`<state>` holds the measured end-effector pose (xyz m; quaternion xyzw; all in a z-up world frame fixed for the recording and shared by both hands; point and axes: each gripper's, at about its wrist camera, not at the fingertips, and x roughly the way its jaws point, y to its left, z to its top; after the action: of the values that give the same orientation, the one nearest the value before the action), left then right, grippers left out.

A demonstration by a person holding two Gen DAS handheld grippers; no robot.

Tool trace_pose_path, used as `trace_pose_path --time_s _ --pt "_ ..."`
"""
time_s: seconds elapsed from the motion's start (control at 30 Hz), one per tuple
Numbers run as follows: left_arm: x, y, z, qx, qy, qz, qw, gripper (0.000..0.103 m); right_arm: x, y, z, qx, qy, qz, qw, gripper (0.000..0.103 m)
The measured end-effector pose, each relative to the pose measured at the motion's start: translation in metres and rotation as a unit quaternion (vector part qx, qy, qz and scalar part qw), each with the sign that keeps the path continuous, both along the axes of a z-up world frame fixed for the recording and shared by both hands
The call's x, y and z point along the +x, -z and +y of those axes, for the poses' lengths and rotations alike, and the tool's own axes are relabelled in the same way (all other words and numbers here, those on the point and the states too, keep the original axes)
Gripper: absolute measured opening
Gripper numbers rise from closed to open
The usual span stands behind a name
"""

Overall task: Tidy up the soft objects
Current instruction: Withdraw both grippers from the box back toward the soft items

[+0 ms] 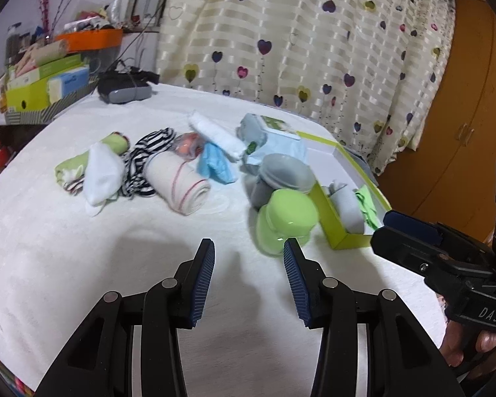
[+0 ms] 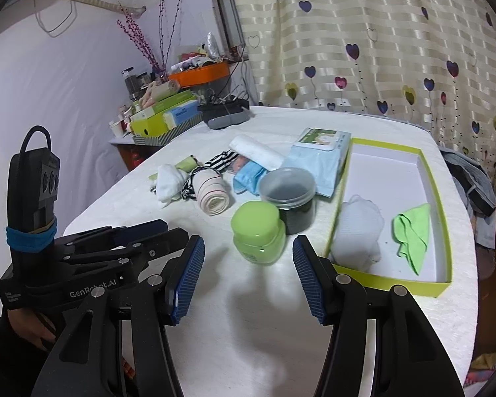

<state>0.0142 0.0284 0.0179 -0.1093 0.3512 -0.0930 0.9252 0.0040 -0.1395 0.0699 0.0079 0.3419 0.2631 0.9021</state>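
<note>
A heap of soft things lies on the white table: a cream rolled cloth with red stripes, a black-and-white striped cloth, a white sock, a blue cloth and a white roll. To the right, a lime-edged box holds a white mesh puff and a green cloth. My left gripper hangs open and empty over bare table, short of the heap. My right gripper is open too, just before a green jar.
A dark jar with a grey lid and a pack of wipes stand beside the box. A black device lies at the far table edge. A cluttered shelf is at the far left, with a heart-print curtain behind.
</note>
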Motion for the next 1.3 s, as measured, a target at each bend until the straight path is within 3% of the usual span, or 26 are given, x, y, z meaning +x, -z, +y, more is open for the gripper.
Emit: trace_pose_path --time_s 0.77,1.3 --pt "0.015 0.011 0.059 -0.015 -0.054 0.017 0.9983 0.042 0.017 -0.004 0.038 -0.02 -0.035 -0.003 0.999 0.057" --pt "0.03 0.013 0.109 -0.017 -0.091 0.016 0.9956 0.042 0.041 -0.004 0.093 -0.048 -0.073 -0.004 0.996 0.057"
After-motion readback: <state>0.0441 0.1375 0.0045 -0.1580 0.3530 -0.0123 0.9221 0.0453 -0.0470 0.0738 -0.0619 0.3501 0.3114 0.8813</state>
